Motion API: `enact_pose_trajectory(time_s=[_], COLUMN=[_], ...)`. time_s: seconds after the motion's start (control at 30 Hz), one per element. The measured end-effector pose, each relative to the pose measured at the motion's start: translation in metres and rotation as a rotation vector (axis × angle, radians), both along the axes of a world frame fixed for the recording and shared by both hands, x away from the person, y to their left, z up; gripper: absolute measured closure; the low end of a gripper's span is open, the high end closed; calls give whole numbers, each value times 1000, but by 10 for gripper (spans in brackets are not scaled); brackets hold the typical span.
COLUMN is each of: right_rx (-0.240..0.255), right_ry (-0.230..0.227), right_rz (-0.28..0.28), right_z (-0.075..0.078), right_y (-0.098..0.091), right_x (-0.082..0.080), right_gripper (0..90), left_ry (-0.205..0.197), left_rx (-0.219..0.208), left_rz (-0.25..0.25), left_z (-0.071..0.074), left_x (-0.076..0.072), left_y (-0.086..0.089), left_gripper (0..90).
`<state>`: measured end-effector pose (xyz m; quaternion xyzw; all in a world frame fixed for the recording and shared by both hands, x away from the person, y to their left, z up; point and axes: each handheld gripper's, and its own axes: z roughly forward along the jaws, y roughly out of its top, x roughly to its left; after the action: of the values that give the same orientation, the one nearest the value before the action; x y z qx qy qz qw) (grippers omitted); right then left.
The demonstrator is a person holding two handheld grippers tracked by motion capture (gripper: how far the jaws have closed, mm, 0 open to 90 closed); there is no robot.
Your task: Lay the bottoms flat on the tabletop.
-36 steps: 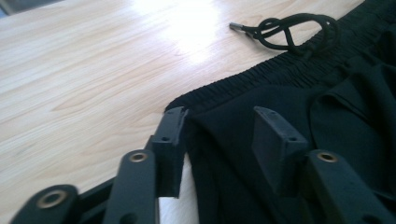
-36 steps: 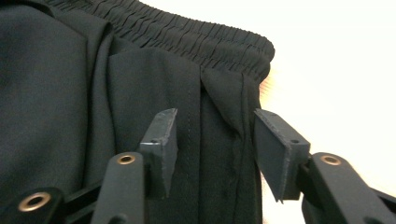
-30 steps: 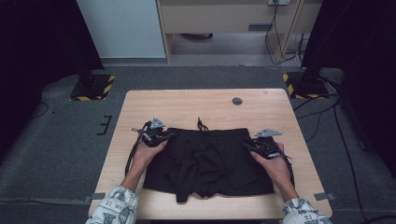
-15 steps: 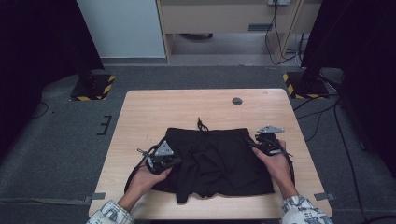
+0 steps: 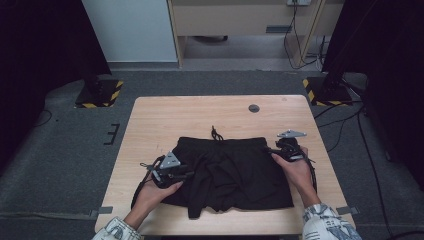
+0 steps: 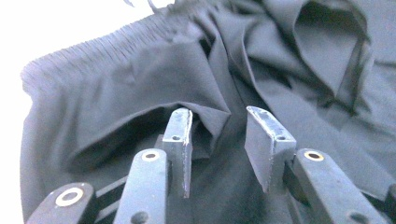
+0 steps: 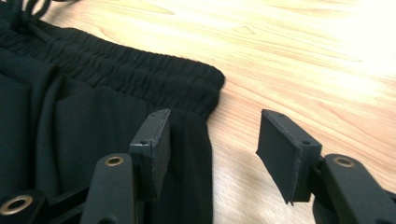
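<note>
Black shorts (image 5: pixel 235 175) lie spread on the wooden table (image 5: pixel 200 115), waistband at the far side, drawstring (image 5: pixel 216 134) trailing out. My left gripper (image 5: pixel 190 174) lies at the shorts' near left side. In the left gripper view the jaws (image 6: pixel 217 135) stand open and have just been opening; a loose fold of the shorts (image 6: pixel 140 79) rests between them, not pressed. My right gripper (image 5: pixel 270 150) is at the waistband's right end. It is open (image 7: pixel 212 144) and has just opened slightly: one jaw over the shorts (image 7: pixel 93 79), the other over bare table (image 7: pixel 303 56).
A small dark round disc (image 5: pixel 254 108) sits in the table's far right part. Stand bases with yellow-black stripes rest on the floor at the left (image 5: pixel 100 95) and right (image 5: pixel 325 90). Cables run over the floor on the right (image 5: pixel 360 135).
My left gripper moved from the waistband's left end toward the near edge, and the shorts' left side now lies bunched inward. The right hand kept its place.
</note>
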<state>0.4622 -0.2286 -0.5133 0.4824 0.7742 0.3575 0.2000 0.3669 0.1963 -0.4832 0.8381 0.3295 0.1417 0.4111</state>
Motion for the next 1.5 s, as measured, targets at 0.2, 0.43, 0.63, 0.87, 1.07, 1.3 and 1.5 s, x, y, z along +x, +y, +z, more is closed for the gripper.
enact_pose_trajectory(time_s=[0.2,0.43,0.63,0.87,1.07,1.3,1.5], right_rx=[-33,-49,-53,-40,-38,-36,-27], right_ry=[46,61,57,36,33,27,17], right_rz=[7,21,26,23,28,30,32], right_z=[-10,-15,-15,-17,-17,-18,-19], right_y=[5,7,7,6,5,5,4], right_x=[5,6,5,3,2,1,-1], right_gripper=[514,518,519,518,518,518,514], left_ry=[-142,-90,-38,2,-31,11,1], left_rx=[-18,-2,37,69,21,6,92], left_rz=[83,192,284,257,251,176,150], left_z=[32,16,-13,-29,-26,-35,-37], left_x=[15,73,94,95,102,103,92], left_y=[24,52,59,52,37,26,27], left_gripper=[570,549,578,564,540,547,510])
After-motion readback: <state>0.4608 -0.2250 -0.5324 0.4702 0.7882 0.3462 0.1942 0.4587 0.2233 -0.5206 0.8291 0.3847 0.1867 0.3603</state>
